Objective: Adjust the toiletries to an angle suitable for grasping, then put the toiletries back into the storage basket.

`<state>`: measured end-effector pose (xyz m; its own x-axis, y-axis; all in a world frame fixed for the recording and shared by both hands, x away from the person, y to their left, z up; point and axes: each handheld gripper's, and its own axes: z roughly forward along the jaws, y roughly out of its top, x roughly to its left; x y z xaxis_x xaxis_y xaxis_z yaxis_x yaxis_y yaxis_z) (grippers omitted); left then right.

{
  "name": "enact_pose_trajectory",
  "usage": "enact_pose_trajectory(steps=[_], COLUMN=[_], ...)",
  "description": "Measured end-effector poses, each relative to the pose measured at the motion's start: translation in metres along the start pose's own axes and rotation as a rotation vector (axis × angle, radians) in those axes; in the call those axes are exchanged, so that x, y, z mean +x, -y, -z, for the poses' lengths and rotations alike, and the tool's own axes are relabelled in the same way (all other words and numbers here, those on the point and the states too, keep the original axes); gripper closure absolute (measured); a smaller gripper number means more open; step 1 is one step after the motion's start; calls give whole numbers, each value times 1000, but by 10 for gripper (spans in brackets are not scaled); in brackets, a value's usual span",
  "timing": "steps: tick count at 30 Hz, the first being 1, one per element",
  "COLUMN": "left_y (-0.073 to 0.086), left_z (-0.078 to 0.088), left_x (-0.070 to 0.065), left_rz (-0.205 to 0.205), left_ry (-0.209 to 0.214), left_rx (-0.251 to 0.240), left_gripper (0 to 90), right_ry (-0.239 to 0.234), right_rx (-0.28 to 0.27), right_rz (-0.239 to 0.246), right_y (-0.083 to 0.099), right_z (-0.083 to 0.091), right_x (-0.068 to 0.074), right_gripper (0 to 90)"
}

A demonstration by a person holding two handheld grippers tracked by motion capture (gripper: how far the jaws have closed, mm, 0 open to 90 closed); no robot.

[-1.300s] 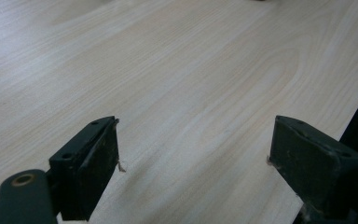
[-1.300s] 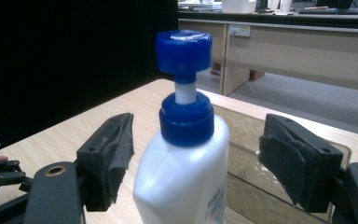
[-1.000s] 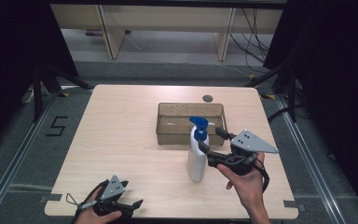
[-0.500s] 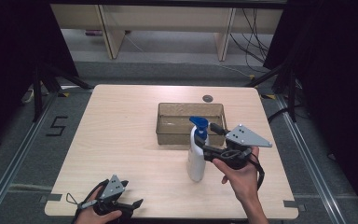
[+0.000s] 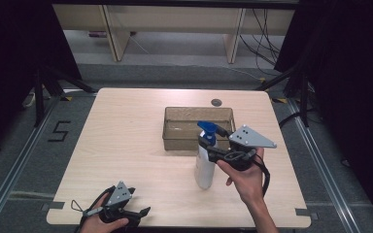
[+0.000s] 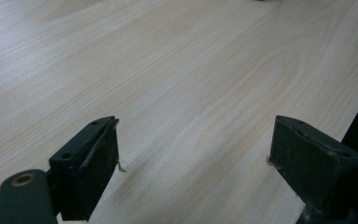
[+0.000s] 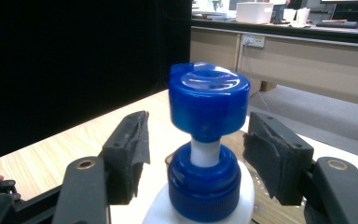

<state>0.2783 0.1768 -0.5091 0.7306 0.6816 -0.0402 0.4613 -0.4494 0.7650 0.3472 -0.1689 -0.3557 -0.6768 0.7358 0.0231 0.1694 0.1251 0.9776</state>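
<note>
- Right gripper view: the right gripper [image 7: 196, 158] straddles the blue cap [image 7: 209, 100] of the white bottle [image 7: 200, 205]. Its jaws have just been closing, the neck stands between them, and a gap remains on each side, so no pad presses on it yet.
- High view: the bottle [image 5: 205, 165] stands upright on the table [image 5: 126, 141], just in front of the clear tray [image 5: 175, 131] and apart from it. The right gripper [image 5: 208, 141] approaches level from the right side, at cap height.
- Left gripper view: the left gripper [image 6: 193, 168] rests with its jaws wide apart above bare tabletop, nothing between them. In the high view the left gripper [image 5: 138, 213] sits at the near edge, well apart from the bottle.
- Step in hand, as judged: acquiring a grip on the bottle's top.
- Next move, as judged: close the jaws until both pads seat firmly. Centre them on the narrow neck or the lower collar, since the rounded cap may slip.
- Caution: the bottle is tall and narrow; uneven pad contact could tip it toward the tray.
</note>
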Motion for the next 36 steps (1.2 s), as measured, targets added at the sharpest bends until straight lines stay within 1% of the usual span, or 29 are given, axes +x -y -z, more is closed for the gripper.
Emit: enact_pose_trajectory(steps=[1, 4, 5, 6, 7, 8, 10, 11, 12, 16, 17, 18, 19, 20, 21, 22, 23, 24, 25, 26, 28, 29, 30, 31, 32, 33, 34, 35, 36], left_y=[0, 0, 0, 0, 0, 0, 0, 1, 1, 1, 0, 0, 0, 1, 2, 2, 1, 2, 3, 2, 1, 1, 0, -1, 0, 1, 2, 2, 3], left_z=[1, 1, 1, 1, 2, 2, 3, 2, 3, 3, 4, 4, 4, 3, 2, 3, 5, 5, 5, 5, 6, 5, 6, 6, 5, 6, 6, 6, 7], left_x=[0, 0, -1, -1, 0, -1, -1, -1, -1, -1, -1, -2, -2, -2, -4, -2, -1, -2, -1, -1, -1, -3, -2, -2, -4, -4, -4, -4, -2], left_rz=[6, 11, 21, 23, 4, 17, 9, 7, 7, 9, 2, 7, 5, 6, 28, 17, 8, 17, 7, 13, 6, 14, -3, -6, 10, -8, 4, 4, -5], left_ry=[18, 13, 17, 19, 10, 18, 11, 5, 14, 7, 0, 16, 15, 10, 8, 6, 0, 0, -7, -4, 1, -6, 4, 8, 12, 5, 10, 10, -3], left_rx=[5, -7, -16, -12, 11, 0, -3, -10, -11, -14, -4, -6, -14, -19, -39, -25, -7, -10, -11, -19, -4, -29, -17, -9, -27, -22, -18, -18, 1], left_gripper=[150, 150, 150, 150, 150, 150, 150, 150, 150, 150, 150, 150, 150, 150, 150, 150, 150, 150, 150, 150, 150, 150, 150, 150, 150, 150, 150, 150, 150], right_ry=[-10, 0, -7, -3, -3, -10, -6, 2, 3, 2, 5, 11, 14, 11, 5, 9, -6, 3, 7, 8, 11, 18, 26, 25, 28, 34, 43, 42, 44], right_rx=[-4, 0, 4, 7, -3, 4, 14, 12, 11, 13, 13, 7, -1, -10, -21, -20, -28, -28, -31, -25, -30, -23, -23, -28, -28, -31, -41, -37, -29], right_rz=[16, 35, 25, 33, 33, 27, 29, 53, 51, 38, 39, 50, 36, 57, 45, 46, 26, 44, 22, 35, 29, 31, 30, 30, 27, 27, 46, 41, 44], right_y=[0, -1, 0, 0, 0, 0, 0, 0, 0, 1, 1, 1, 2, 1, 2, 1, 1, 1, 2, 1, 2, 1, 2, 2, 2, 2, 2, 2, 1], right_z=[-1, -3, -3, -4, -5, -6, -5, -6, -6, -5, -5, -5, -5, -5, -6, -5, -6, -6, -6, -6, -6, -6, -5, -5, -5, -5, -6, -6, -6], right_x=[-2, -1, 0, 0, 0, 1, 1, 0, 0, 0, 0, -1, -1, -3, -4, -4, -4, -4, -2, -2, 0, 0, 0, 0, 0, 1, 0, 1, 1], right_gripper=[415, 446, 450, 456, 462, 468, 475, 496, 506, 558, 575, 585, 597, 599, 602, 617, 625, 627, 627, 628, 629, 629, 629, 630, 630, 631, 631, 631, 631])
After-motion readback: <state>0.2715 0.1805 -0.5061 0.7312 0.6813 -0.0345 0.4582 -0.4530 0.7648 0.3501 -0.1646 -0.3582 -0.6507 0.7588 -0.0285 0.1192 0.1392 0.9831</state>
